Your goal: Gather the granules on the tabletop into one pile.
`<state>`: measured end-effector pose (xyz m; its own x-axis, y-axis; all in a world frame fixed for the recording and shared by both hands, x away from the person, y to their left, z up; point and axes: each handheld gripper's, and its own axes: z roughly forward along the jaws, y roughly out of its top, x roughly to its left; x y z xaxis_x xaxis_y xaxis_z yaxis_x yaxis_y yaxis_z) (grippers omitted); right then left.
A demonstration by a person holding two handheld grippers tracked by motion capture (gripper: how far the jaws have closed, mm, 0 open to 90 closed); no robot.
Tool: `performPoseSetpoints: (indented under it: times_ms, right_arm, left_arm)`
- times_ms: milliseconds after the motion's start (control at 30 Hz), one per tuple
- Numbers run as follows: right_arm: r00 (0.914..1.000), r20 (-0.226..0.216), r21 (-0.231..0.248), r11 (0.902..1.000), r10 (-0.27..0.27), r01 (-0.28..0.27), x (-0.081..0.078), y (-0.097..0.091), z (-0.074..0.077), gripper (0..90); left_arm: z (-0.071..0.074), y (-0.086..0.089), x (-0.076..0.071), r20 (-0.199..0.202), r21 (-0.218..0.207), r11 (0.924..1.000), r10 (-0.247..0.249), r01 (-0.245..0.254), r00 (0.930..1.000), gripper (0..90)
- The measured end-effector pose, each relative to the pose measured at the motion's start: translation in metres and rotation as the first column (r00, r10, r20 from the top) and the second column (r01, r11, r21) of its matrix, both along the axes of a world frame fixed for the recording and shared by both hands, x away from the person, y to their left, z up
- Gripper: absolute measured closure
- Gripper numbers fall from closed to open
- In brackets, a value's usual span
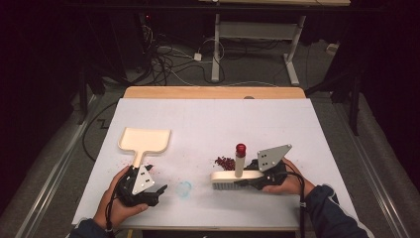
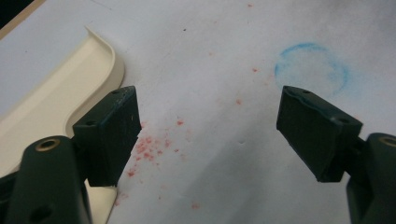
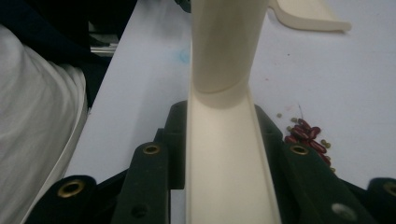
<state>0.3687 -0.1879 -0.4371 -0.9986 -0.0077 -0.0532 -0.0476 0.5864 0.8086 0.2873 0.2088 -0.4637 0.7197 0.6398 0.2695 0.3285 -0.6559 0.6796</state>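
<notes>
The right gripper has its two black jaws pinched on the cream body of a hand brush, one jaw against each long side. In the high view that right gripper sits at the near right of the table, the person's right hand wrapped around it and a grey three-cornered plate standing on top. The brush lies across the table in front of the hand, bristles down on the surface, with its cream handle rising upright and capped in red.

Just beyond the brush, on its far side, is a small heap of dark red beans. In the right gripper view the beans lie to the right of the brush, with a few small greenish bits among them.

The left gripper has its jaws spread wide over bare table, holding nothing. Red crumbs are scattered on the white surface between them, and a faint blue ring is marked farther off. The cream dustpan lies just beside the left-hand jaw. In the high view the left gripper is at the near left in the person's left hand, and the dustpan lies beyond it, its handle pointing toward the gripper. The white table is otherwise bare toward its far edge.
</notes>
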Motion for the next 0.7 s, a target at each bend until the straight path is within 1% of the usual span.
performPoseSetpoints:
  times_ms: [100, 200, 233, 267, 300, 367, 400, 467, 533, 600, 633, 667, 700]
  right_arm:
    - [1.0, -0.002, 0.013, 0.9999, 0.0, 0.0, 0.015, 0.004, -0.003, 67.4]
    - [0.9998, -0.021, 0.03, 0.9995, -0.002, 0.003, 0.026, 0.01, -0.007, 67.4]
    - [0.9999, -0.013, 0.028, 0.9996, 0.0, 0.001, 0.03, 0.011, -0.007, 67.3]
    - [0.9999, -0.011, 0.032, 0.9994, -0.013, 0.013, 0.036, 0.015, -0.006, 67.4]
    - [0.9999, -0.011, 0.032, 0.9994, -0.013, 0.013, 0.036, 0.015, -0.006, 67.4]
    - [0.9992, -0.005, 0.046, 0.9982, -0.038, 0.039, 0.041, 0.018, -0.006, 67.5]
    - [0.999, -0.012, 0.053, 0.9976, -0.044, 0.044, 0.043, 0.02, -0.007, 67.5]
    - [0.9992, -0.022, 0.055, 0.9979, -0.034, 0.035, 0.043, 0.023, -0.007, 67.5]
    - [0.999, -0.017, 0.047, 0.998, -0.041, 0.042, 0.041, 0.023, -0.005, 67.4]
    - [0.998, 0.004, 0.045, 0.997, -0.064, 0.063, 0.038, 0.022, -0.001, 67.5]
    - [0.9944, 0.006, 0.071, 0.992, -0.105, 0.104, 0.036, 0.017, 0.006, 67.5]
    - [0.9913, 0.007, 0.089, 0.9874, -0.132, 0.13, 0.035, 0.014, 0.01, 67.4]
    - [0.9854, 0.015, 0.1, 0.9809, -0.17, 0.167, 0.033, 0.012, 0.014, 67.5]
  left_arm:
    - [-0.001, 0.0, 0.001, -0.004, -0.003, 1.0, 0.003, -0.003, 1.0, 20.9]
    - [-0.001, -0.001, 0.001, -0.004, 0.002, 1.0, -0.001, 0.001, 1.0, 20.9]
    - [-0.001, -0.001, 0.001, -0.006, 0.002, 1.0, -0.001, 0.001, 1.0, 20.9]
    - [-0.002, -0.001, 0.002, -0.008, 0.004, 1.0, -0.001, 0.001, 1.0, 20.9]
    - [-0.002, -0.001, 0.002, -0.01, 0.003, 1.0, 0.0, 0.0, 1.0, 20.9]
    - [-0.002, -0.002, 0.002, -0.012, 0.005, 1.0, -0.001, 0.001, 0.9999, 20.9]
    - [-0.002, -0.002, 0.002, -0.012, 0.005, 1.0, -0.004, 0.004, 0.9999, 20.9]
    - [-0.002, -0.002, 0.002, -0.011, 0.004, 1.0, -0.006, 0.006, 0.9999, 20.9]
    - [-0.002, -0.001, 0.002, -0.012, 0.004, 1.0, -0.008, 0.008, 0.9999, 20.9]
    - [-0.002, -0.001, 0.001, -0.01, 0.002, 1.0, -0.007, 0.007, 0.9999, 20.9]
    - [-0.002, -0.001, 0.001, -0.009, 0.001, 1.0, -0.007, 0.007, 0.9999, 20.9]
    - [-0.002, -0.001, 0.001, -0.008, 0.001, 1.0, -0.008, 0.008, 0.9999, 20.9]
    - [-0.001, -0.001, 0.001, -0.007, 0.002, 1.0, -0.007, 0.007, 0.9999, 20.9]
